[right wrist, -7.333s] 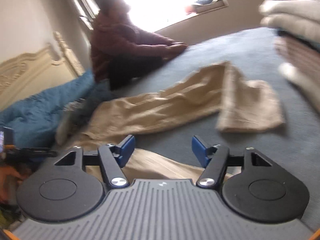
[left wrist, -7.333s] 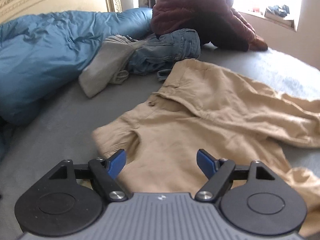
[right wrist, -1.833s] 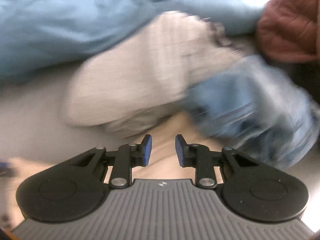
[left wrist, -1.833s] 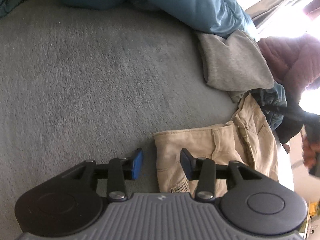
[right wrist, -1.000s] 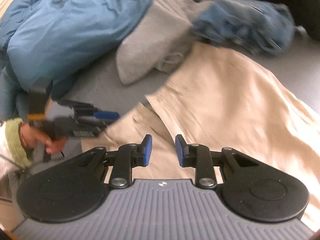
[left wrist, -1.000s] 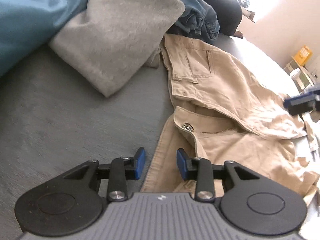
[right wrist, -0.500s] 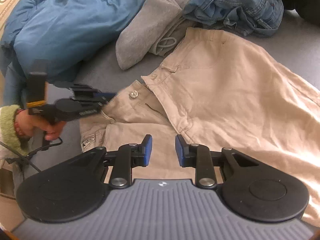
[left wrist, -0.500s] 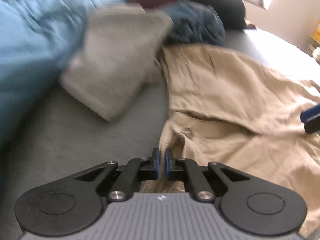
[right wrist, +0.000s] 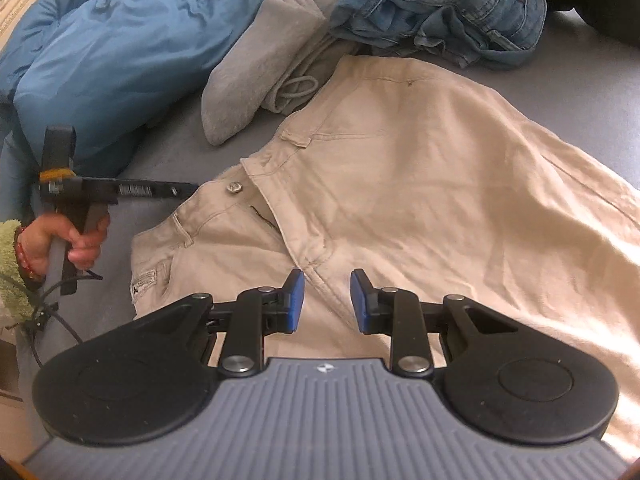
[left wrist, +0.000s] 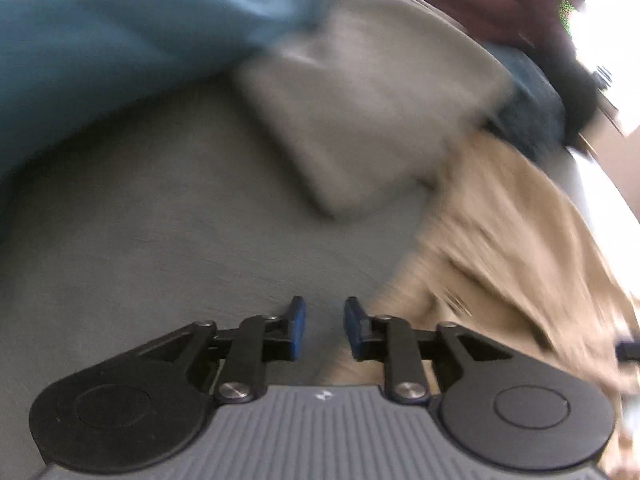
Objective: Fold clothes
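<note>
Showing the khaki trousers [right wrist: 420,168] sharply, right wrist; left view blurs.

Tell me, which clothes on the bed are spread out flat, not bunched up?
The beige trousers, lying flat under the right gripper. The blue jeans are crumpled in a heap, and the grey sweatpants lie folded beside them.

We see a very blurry picture. Our left gripper [left wrist: 325,322] has its two blue fingers [left wrist: 297,326] a little apart, with nothing between them. Under them lies the gray bed cover [left wrist: 160,248]. The tan pants [left wrist: 516,264] spread out to the right, and one edge reaches down by the right finger. Farther off lie a gray garment [left wrist: 368,120], a big blue blanket [left wrist: 112,40] and some dark blue jeans [left wrist: 532,108].
</note>
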A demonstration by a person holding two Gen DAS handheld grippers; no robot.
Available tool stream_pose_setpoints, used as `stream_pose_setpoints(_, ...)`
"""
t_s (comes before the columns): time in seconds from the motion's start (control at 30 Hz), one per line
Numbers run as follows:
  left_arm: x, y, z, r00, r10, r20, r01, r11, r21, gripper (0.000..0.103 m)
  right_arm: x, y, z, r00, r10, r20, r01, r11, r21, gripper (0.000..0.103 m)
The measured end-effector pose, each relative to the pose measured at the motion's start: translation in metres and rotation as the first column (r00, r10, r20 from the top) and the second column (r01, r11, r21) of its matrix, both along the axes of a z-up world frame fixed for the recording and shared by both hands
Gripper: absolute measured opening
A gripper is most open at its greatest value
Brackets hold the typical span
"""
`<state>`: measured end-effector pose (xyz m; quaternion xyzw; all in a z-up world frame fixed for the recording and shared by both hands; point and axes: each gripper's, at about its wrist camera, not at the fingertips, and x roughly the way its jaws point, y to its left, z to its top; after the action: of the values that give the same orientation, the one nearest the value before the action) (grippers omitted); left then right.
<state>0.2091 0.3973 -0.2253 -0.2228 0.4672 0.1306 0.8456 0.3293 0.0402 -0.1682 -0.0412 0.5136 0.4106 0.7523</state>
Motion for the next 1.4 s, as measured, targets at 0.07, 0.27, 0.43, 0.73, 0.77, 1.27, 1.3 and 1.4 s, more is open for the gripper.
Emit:
stream_pose_setpoints(0.07, 0.002, 0.01, 0.006, 0.999, 0.03, 0.022, -0.029, 0.999, -0.04, 0.021, 0.001, 0.004, -0.001, 1.0, 0.006, 0.014, -0.006, 1.0, 0.013, 0.025)
stream_pose_setpoints(0.27, 0.046, -0.027, 0.011, 0.984, -0.179, 0.02, 0.179, 0.984, 0.005, 0.038, 0.025, 0.039, -0.011, 0.999, 0.03, 0.039, -0.032, 0.998, 0.052, 0.024)
stream_pose_setpoints(0.43, 0.071, -0.065, -0.01, 0.966, -0.255, -0.037, 0.258, 0.95, 0.179, 0.035, 0.055, 0.078, -0.025, 0.996, 0.066, 0.059, -0.07, 0.994, 0.08, 0.024)
stream_pose_setpoints(0.73, 0.073, -0.054, -0.02, 0.985, -0.169, 0.02, 0.16, 0.961, 0.227, 0.016, 0.111, 0.171, -0.081, 0.983, 0.153, 0.099, -0.16, 0.985, 0.071, 0.011)
stream_pose_setpoints(0.77, 0.07, -0.053, -0.019, 0.986, -0.165, 0.023, 0.156, 0.963, 0.218, 0.017, 0.117, 0.175, -0.081, 0.987, 0.137, 0.088, -0.144, 0.986, 0.084, 0.008)
stream_pose_setpoints(1.27, -0.048, -0.022, 0.076, 0.989, 0.062, 0.136, -0.056, 0.997, -0.044, 0.054, 0.091, 0.034, 0.017, 0.995, -0.082, 0.048, 0.061, 0.937, 0.343, 0.013)
stream_pose_setpoints(1.3, -0.054, -0.022, 0.081, 0.986, 0.067, 0.151, -0.059, 0.997, -0.057, 0.055, 0.088, 0.021, 0.025, 0.994, -0.099, 0.041, 0.078, 0.929, 0.363, 0.014)
stream_pose_setpoints(1.4, -0.058, -0.042, 0.087, 0.981, 0.032, 0.191, -0.019, 0.998, -0.066, 0.059, 0.063, -0.013, 0.033, 0.988, -0.153, 0.004, 0.14, 0.915, 0.378, 0.014)
